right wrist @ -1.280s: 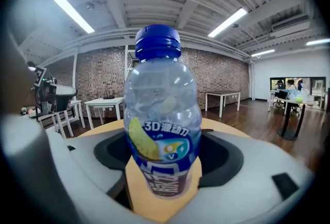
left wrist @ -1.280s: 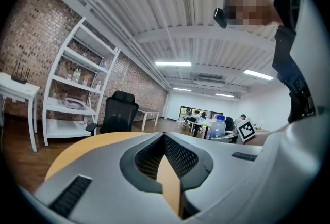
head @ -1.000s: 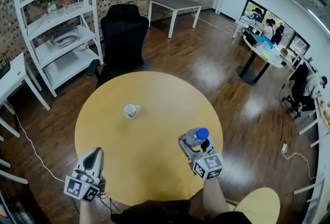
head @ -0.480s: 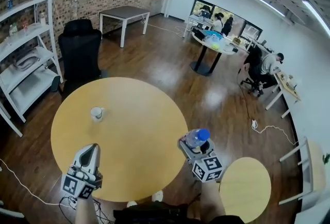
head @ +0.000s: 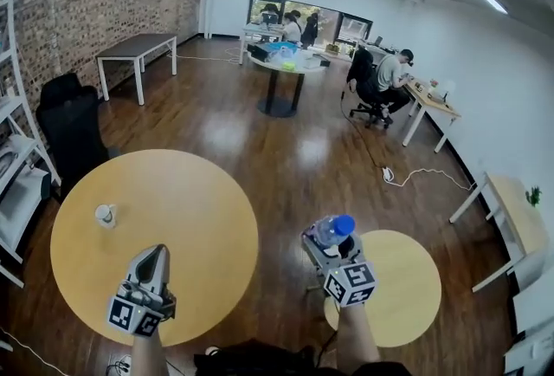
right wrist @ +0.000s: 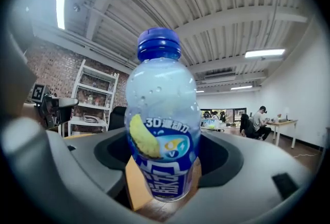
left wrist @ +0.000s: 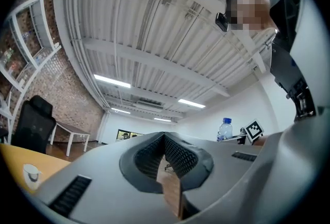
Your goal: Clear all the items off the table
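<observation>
Now the right claw [head: 325, 241], grasping the bottle [head: 331, 228], has swung off the table [head: 173, 218] toward a small round table [head: 402, 283]. The left claw [head: 154, 251] is clenched empty. The cup [head: 105, 215] remains on the table, uncleared.

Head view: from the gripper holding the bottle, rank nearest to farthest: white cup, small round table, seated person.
1. Small round table, just right of the right gripper that grips the bottle.
2. White cup, left, on the big table.
3. Seated person, far back, right.
</observation>
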Demonstrator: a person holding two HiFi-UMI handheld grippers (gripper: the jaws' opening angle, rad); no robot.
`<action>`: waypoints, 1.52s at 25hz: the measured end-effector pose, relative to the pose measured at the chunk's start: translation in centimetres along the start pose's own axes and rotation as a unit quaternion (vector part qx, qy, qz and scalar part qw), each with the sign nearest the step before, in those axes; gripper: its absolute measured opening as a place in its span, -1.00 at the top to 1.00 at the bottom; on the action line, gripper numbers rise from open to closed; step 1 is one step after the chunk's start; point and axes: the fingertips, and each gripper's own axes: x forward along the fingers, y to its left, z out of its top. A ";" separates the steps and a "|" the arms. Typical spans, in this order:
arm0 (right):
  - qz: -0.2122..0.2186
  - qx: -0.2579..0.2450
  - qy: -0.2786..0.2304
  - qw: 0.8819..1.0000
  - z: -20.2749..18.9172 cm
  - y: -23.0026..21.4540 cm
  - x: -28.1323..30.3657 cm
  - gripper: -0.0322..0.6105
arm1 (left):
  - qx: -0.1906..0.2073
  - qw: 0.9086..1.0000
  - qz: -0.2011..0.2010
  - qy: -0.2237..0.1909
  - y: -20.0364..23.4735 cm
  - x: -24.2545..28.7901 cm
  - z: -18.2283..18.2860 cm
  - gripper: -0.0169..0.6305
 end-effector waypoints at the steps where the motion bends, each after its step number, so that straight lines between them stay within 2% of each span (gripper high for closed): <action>1: -0.011 -0.001 0.003 1.000 -0.4 -1.7 -1.3 -0.27 | -0.009 1.000 -0.006 -0.001 -1.2 1.0 -0.8 0.95; 7: -0.103 -0.001 0.007 0.995 -1.9 -13.3 -13.4 -0.27 | -0.064 0.996 -0.031 0.045 -11.1 6.4 -8.6 0.95; 10: -0.147 -0.009 0.011 0.989 -3.3 -18.4 -18.9 -0.27 | -0.100 0.990 -0.070 0.065 -16.5 9.1 -12.9 0.95; 12: -0.189 0.005 0.020 0.982 -4.4 -21.4 -22.5 -0.27 | -0.120 0.984 -0.106 0.082 -20.1 11.4 -15.6 0.95; 16: -0.279 0.031 0.018 0.960 -6.1 -25.8 -29.2 -0.27 | -0.120 0.966 -0.190 0.130 -26.7 15.8 -19.8 0.95; 19: -0.333 0.045 0.018 0.942 -6.9 -28.0 -33.1 -0.27 | -0.132 0.949 -0.247 0.145 -30.7 18.5 -21.6 0.95; 22: -0.383 0.049 0.030 0.922 -7.9 -29.6 -35.5 -0.27 | -0.141 0.934 -0.289 0.154 -32.8 21.3 -23.6 0.95; 28: -0.473 0.047 0.037 0.879 -8.8 -31.2 -40.2 -0.27 | -0.177 0.908 -0.344 0.160 -34.6 27.2 -27.3 0.95; 33: -0.537 0.069 0.040 0.840 -11.7 -31.9 -43.5 -0.27 | -0.168 0.888 -0.391 0.173 -37.2 29.6 -30.1 0.95; 35: -0.551 0.081 0.048 0.829 -13.1 -32.4 -44.2 -0.27 | -0.175 0.881 -0.399 0.182 -37.9 30.1 -30.8 0.95; 38: -0.560 0.095 0.061 0.821 -15.1 -33.0 -44.6 -0.27 | -0.178 0.872 -0.408 0.202 -38.8 30.8 -32.1 0.95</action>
